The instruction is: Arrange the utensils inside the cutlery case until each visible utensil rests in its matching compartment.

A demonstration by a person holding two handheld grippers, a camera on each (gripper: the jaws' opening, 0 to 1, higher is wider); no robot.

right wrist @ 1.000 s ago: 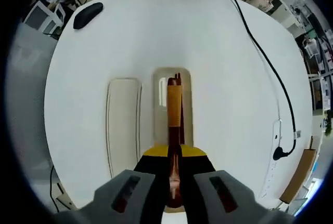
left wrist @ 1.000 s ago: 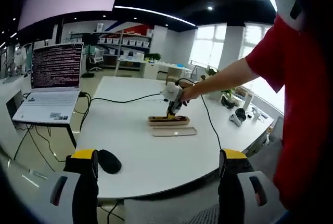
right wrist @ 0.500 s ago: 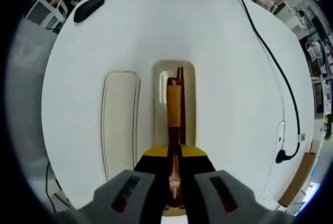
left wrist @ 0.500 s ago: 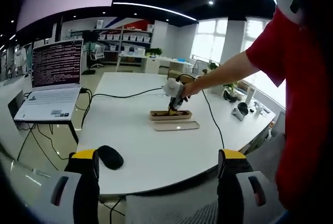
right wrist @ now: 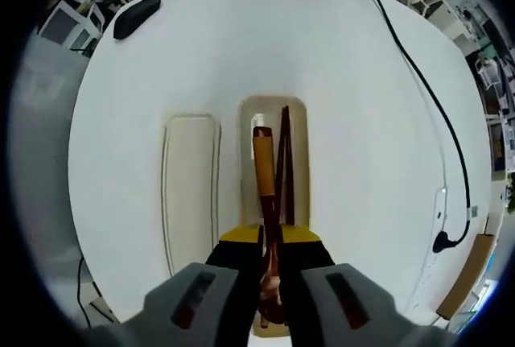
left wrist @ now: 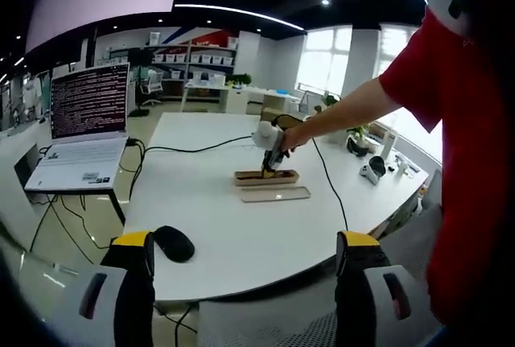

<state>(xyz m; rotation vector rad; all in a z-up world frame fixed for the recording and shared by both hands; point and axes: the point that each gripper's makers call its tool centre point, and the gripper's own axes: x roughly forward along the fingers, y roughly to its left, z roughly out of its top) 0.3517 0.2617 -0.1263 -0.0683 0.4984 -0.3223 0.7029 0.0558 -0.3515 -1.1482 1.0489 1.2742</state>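
In the right gripper view I look straight down on the open beige cutlery case (right wrist: 299, 134), with its lid (right wrist: 191, 194) lying flat to its left. My right gripper (right wrist: 271, 238) is shut on a brown wooden utensil with an orange band (right wrist: 264, 171), which reaches into the case with its far end leaning left. Dark chopsticks (right wrist: 286, 158) lie in the case just right of it. In the left gripper view the case (left wrist: 265, 177) and lid (left wrist: 275, 194) sit mid-table, a person's hand holding the right gripper (left wrist: 270, 152) over them. My left gripper (left wrist: 245, 250) stays open, well back from the table.
A black mouse (left wrist: 174, 244) lies near the table's front edge and a laptop (left wrist: 84, 134) stands on a side stand at left. A black cable (right wrist: 418, 97) runs to a power strip (right wrist: 439, 206) right of the case. The white table (right wrist: 161, 73) is round-edged.
The held utensil's far end has swung left, uncovering the chopsticks lying in the case beside it. The left gripper view has shifted only slightly.
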